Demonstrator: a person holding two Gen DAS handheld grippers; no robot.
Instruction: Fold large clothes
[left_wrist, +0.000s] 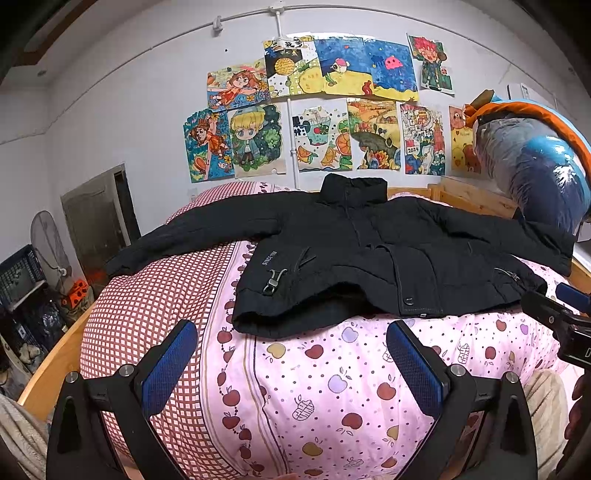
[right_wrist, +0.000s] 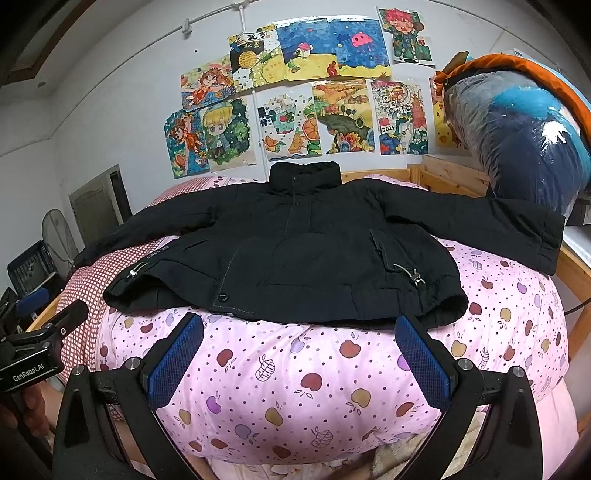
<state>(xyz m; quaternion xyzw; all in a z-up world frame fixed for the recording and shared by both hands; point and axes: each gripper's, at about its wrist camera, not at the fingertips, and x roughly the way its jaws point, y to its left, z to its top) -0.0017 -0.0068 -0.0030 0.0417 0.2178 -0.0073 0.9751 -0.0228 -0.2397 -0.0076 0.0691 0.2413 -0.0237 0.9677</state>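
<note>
- Your jacket (left_wrist: 369, 254) is lying spread flat on the quilt (left_wrist: 332, 398), its left cuff drooping past the quilt's left edge (partly hidden).
- Your left gripper (left_wrist: 291, 365) and right gripper (right_wrist: 299, 360) are hovering near the hem, jaws apart, holding nothing.
- A bagged bundle (right_wrist: 524, 147) is crowding the bed's far right corner.

Matt black cloth jacket (right_wrist: 295, 251); glossy plastic bag (right_wrist: 524, 147).
</note>
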